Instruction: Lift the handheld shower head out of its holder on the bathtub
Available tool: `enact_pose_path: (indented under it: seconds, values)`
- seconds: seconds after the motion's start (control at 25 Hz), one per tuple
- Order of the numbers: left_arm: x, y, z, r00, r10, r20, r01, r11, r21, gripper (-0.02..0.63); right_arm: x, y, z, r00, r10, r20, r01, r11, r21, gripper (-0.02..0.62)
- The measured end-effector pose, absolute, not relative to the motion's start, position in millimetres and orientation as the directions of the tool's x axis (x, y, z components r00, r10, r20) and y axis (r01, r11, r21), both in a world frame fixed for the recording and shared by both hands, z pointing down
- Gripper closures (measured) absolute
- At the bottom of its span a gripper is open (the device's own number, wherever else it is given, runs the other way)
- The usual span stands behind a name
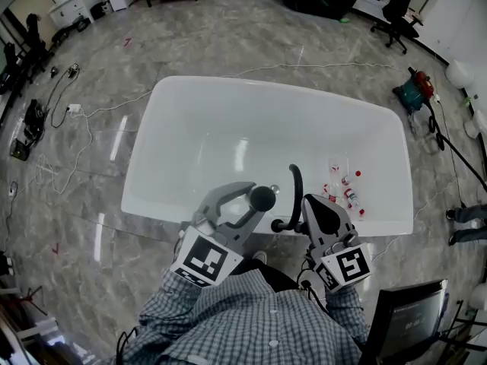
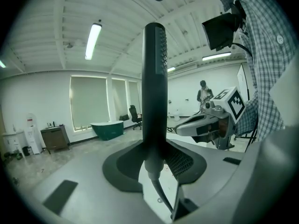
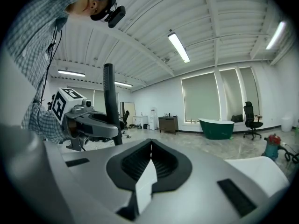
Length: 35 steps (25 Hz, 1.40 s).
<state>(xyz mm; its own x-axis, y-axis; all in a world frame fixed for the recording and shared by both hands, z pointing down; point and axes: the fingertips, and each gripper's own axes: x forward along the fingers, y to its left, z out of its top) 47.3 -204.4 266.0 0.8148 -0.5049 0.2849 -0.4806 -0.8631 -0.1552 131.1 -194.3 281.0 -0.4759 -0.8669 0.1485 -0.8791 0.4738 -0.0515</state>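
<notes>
Shower head (image 2: 154, 92), clamped upright at its handle in left hand-held gripper (image 2: 156, 162), over bathtub's (image 1: 228, 84) near edge. Right hand-held gripper (image 3: 149, 164) alongside, closed, empty. Likely light, stiff, slick; best held mid-handle.

No legible text, label or number anywhere

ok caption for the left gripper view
Left gripper jaws shut on the upright black shower head, right gripper alongside.
</notes>
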Motion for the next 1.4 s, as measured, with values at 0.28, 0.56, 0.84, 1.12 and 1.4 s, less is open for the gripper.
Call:
enact_pose_path:
  seconds: [0.28,0.56,0.84,1.12,1.4]
  values:
    - [41.3,-214.8,227.8,0.824,-0.532,0.195,-0.520,-0.847,-0.112,0.465,138.4,-195.2,265.2,-0.462,-0.878,0.127,-0.886,0.463,-0.024,0.580]
    - [27.9,-223.7,195.4,0.816,-0.566,0.117,-0.557,-0.824,-0.108,0.465,143.0,-195.4,256.9,-0.449,-0.886,0.116,-0.893,0.451,-0.009,0.580]
    - [19.6,-222.8,161.3,0.818,-0.574,0.040,-0.569,-0.817,-0.091,0.465,144.1,-196.2,246.6,-0.442,-0.892,0.095,-0.896,0.444,0.001,0.580]
    - [2.4,-224.7,132.7,0.805,-0.593,-0.011,-0.592,-0.803,-0.067,0.465,140.8,-197.1,233.7,-0.444,-0.893,0.067,-0.895,0.446,0.007,0.580]
    - [-4.1,-222.8,122.7,0.799,-0.600,-0.020,-0.599,-0.795,-0.098,0.465,138.2,-198.7,222.3,-0.445,-0.895,0.036,-0.895,0.445,0.013,0.580]
